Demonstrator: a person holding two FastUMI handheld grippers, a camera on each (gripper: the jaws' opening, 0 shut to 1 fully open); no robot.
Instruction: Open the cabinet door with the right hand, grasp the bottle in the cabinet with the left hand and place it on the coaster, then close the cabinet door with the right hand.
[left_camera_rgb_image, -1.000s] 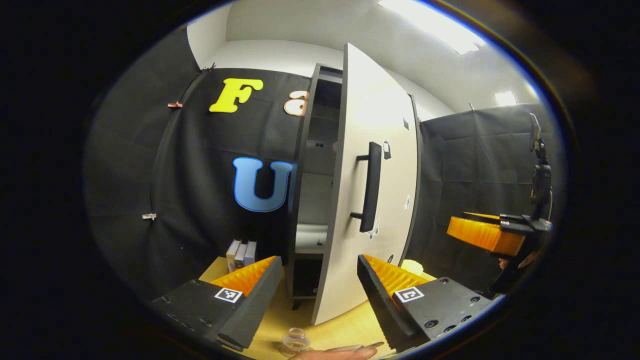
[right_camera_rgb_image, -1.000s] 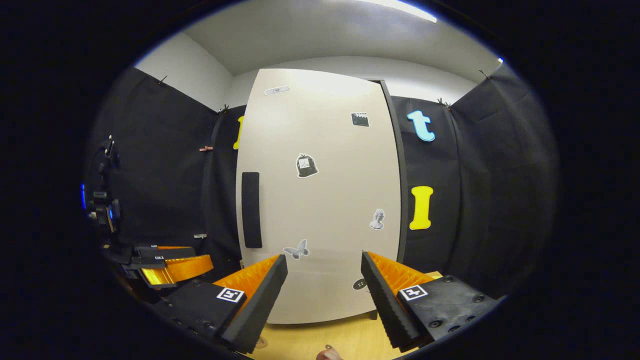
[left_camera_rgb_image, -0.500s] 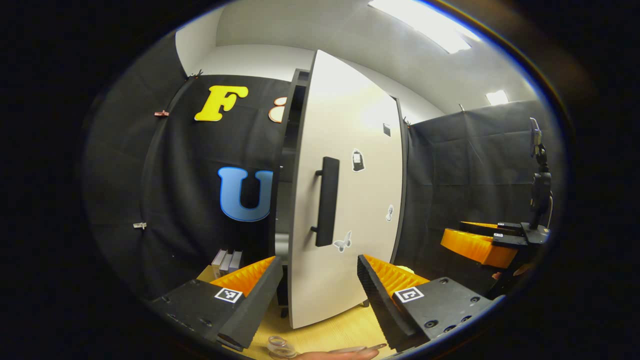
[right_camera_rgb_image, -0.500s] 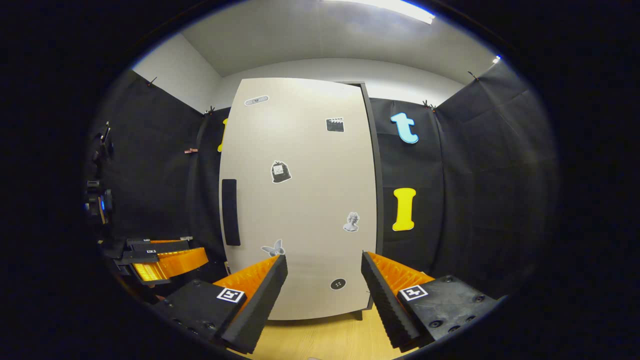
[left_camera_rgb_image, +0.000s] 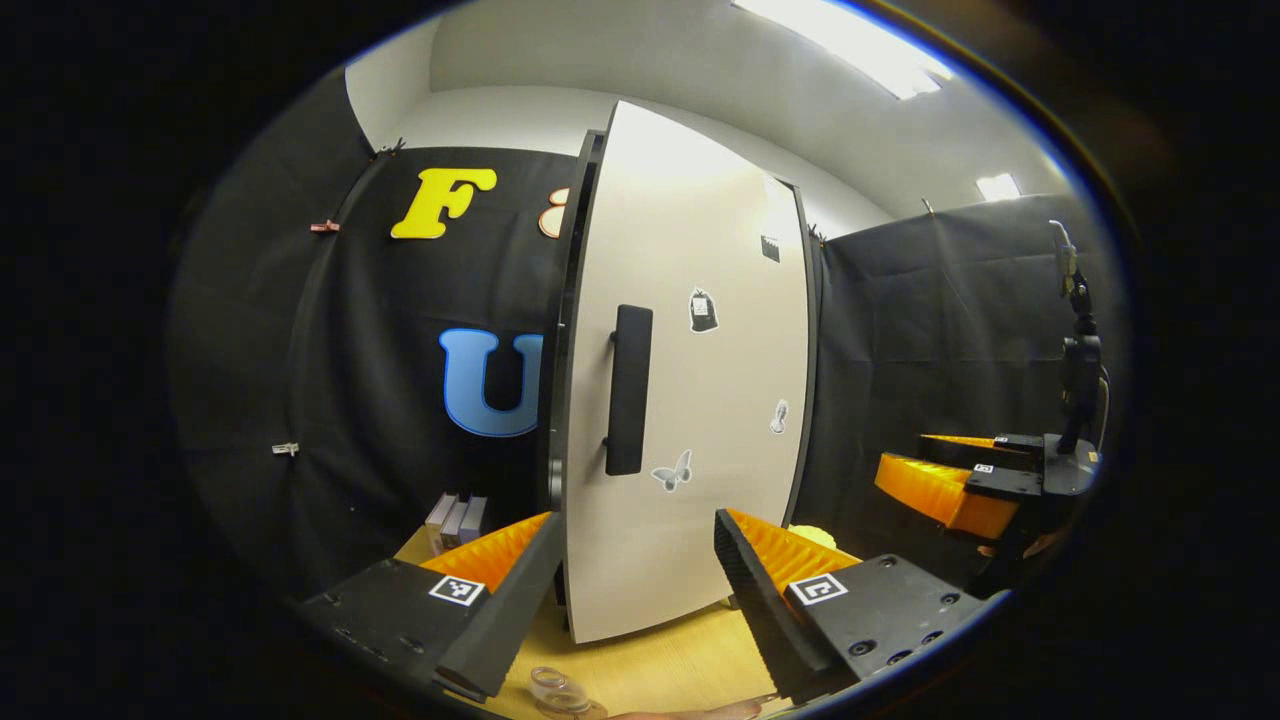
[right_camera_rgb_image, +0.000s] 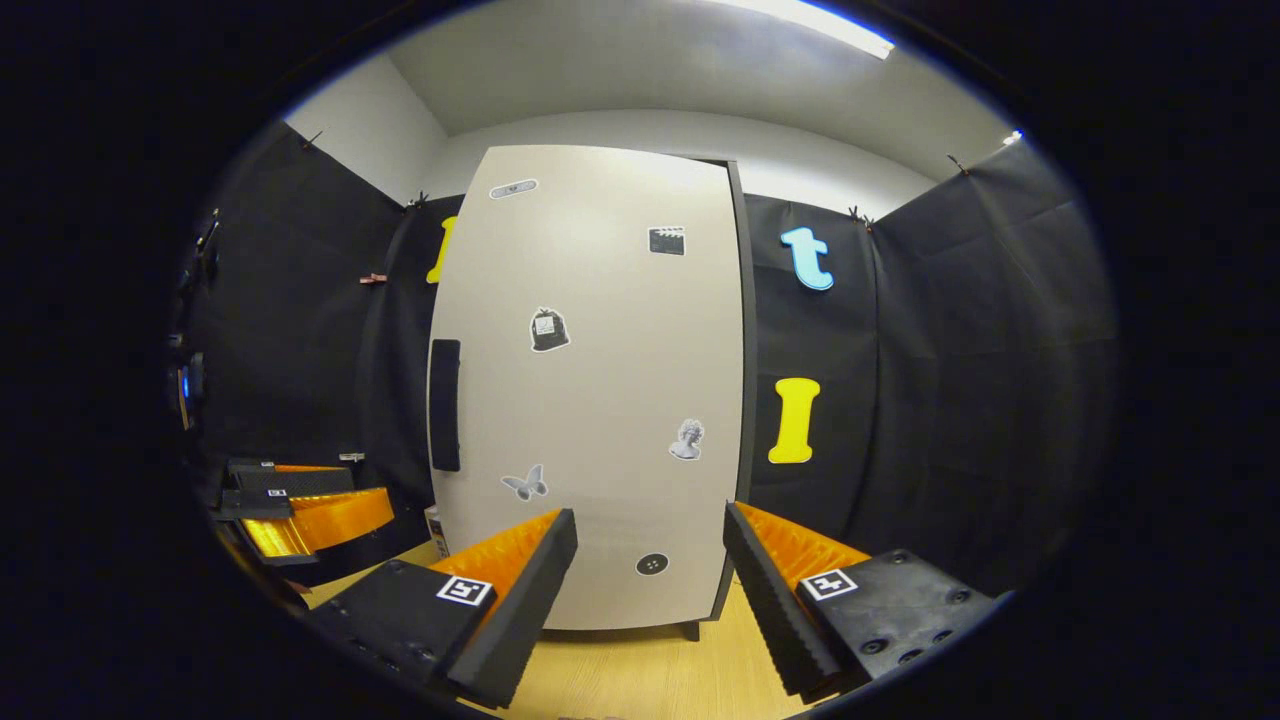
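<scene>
The pale cabinet door (left_camera_rgb_image: 700, 380) with its black handle (left_camera_rgb_image: 628, 390) lies flat, or nearly flat, against the dark cabinet frame. A clear glass bottle (left_camera_rgb_image: 556, 690) stands on the wooden table at the bottom edge of the left gripper view, below my open left gripper (left_camera_rgb_image: 635, 590); what it rests on is hidden. In the right gripper view the door (right_camera_rgb_image: 600, 380) and handle (right_camera_rgb_image: 445, 405) face me. My right gripper (right_camera_rgb_image: 648, 600) is open just short of the door, touching nothing. The left gripper (right_camera_rgb_image: 310, 510) shows off to the left.
Small books (left_camera_rgb_image: 455, 518) stand left of the cabinet on the wooden table (right_camera_rgb_image: 640, 680). A pale yellow object (left_camera_rgb_image: 815, 535) peeks out behind my left gripper's right-hand finger. The right gripper (left_camera_rgb_image: 950, 480) and a camera stand (left_camera_rgb_image: 1078, 370) are at the right. Black cloth walls close the booth.
The door has swung from about half open to flat against the cabinet. The right gripper has drawn back a little from the door. Both grippers stayed open.
</scene>
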